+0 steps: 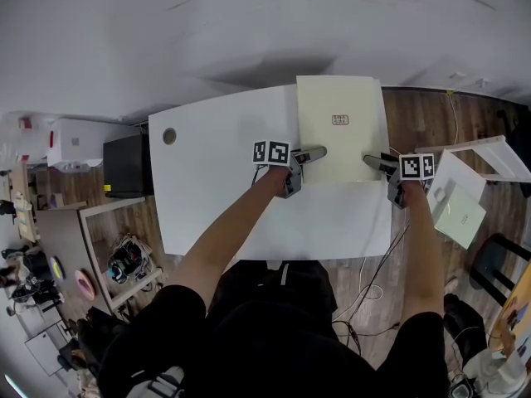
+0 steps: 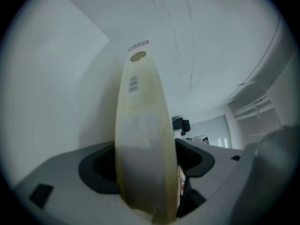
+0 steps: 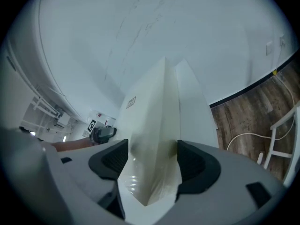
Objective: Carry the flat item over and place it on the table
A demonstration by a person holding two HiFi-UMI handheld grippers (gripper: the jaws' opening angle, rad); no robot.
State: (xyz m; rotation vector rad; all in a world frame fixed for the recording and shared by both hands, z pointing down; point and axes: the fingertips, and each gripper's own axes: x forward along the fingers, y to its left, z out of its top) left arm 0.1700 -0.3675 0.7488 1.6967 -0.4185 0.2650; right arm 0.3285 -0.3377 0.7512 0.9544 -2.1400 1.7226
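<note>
Our left gripper (image 1: 315, 152) has its jaws spread, slack around the left edge of the flat item (image 1: 340, 98) and not pinching it. Our right gripper (image 1: 373, 162) straddles the right edge the same way, jaws wide, with no squeeze that we can see. The flat item, a cream board with a small label, lies on the far right part of the white table (image 1: 216, 181), its far end at the table's back edge. We judge it stiff, light and smooth-faced, so likely slippery. It is best taken by opposite side edges, both grippers together.
</note>
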